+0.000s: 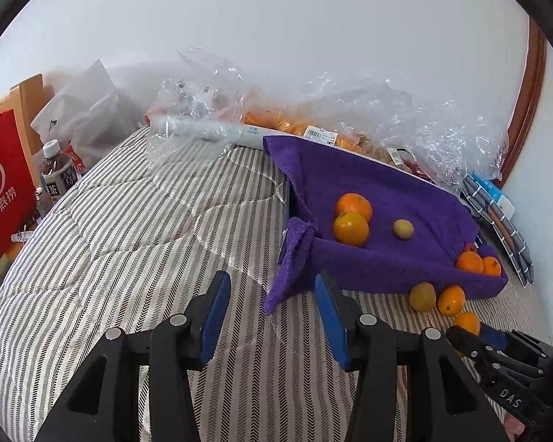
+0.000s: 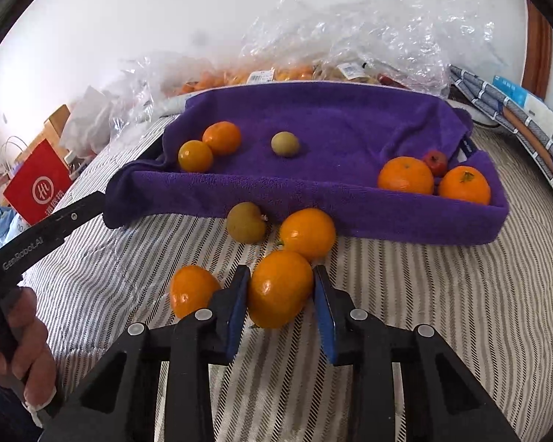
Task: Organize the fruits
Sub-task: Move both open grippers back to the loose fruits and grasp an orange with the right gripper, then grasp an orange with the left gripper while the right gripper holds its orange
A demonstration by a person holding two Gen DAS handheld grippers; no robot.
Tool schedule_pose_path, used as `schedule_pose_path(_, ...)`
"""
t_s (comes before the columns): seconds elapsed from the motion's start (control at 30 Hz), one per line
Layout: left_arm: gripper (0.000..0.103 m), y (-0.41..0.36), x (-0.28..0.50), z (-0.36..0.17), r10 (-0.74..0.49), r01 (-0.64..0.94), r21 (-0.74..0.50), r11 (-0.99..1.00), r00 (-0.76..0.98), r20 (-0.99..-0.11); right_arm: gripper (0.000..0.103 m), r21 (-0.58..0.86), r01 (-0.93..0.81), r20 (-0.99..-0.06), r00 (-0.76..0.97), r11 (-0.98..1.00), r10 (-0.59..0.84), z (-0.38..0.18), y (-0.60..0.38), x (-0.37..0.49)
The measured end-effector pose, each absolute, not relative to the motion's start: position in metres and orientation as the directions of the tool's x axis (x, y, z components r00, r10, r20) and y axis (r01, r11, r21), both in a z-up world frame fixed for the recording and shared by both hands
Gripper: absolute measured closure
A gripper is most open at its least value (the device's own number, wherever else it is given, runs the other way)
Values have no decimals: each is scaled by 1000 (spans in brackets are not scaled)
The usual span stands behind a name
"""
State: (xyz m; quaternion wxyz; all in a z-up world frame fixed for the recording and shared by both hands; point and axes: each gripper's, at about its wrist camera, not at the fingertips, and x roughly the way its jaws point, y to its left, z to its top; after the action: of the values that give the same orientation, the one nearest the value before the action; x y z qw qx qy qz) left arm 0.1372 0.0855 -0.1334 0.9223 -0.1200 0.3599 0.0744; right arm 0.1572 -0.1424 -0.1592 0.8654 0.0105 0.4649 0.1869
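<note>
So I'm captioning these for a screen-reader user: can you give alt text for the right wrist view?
The right gripper closes its blue pads on an orange lying on a striped bedcover. Two more oranges and a greenish-brown fruit lie nearby, in front of a purple towel-lined tray holding more fruit.

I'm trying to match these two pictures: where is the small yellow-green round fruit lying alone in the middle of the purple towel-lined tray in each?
Left wrist view: small yellow-green round fruit, right of centre, beside two oranges.
Right wrist view: same fruit, upper centre.
Shared landmark: purple towel-lined tray.
</note>
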Motion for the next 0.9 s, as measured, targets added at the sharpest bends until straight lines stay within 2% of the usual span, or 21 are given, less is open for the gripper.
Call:
schedule_pose_path(0.1, 58, 83, 138, -135, 36, -209, -169, 963, 724, -689, 69, 166, -307, -779, 543, 937, 315, -153, -159, 147)
schedule_pose_path(0.3, 58, 77, 139, -137, 1, -170, -172, 970, 716, -698, 69, 38, -244, -778, 601, 969, 182, -150, -197, 139)
schedule_pose_path(0.47, 57, 70, 140, -137, -27, -130, -169, 977, 713, -701, 69, 124, -170, -774, 600, 978, 202, -152, -235, 139)
schedule_pose_path(0.6, 55, 66, 139, -137, -68, -100, -197, 975, 714, -696, 69, 149, -190, -756, 610, 970, 236, -150, -235, 138)
schedule_pose_path(0.83, 49, 36, 132, -135, -205, 41, -249, 968, 704, -680, 69, 207, -187, -735, 618, 960, 279, -148, -243, 137)
schedule_pose_path(0.9, 46, 26, 131, -134, -273, 85, -302, 950, 695, -665, 69, 212, -186, -736, 616, 959, 283, -148, -243, 138)
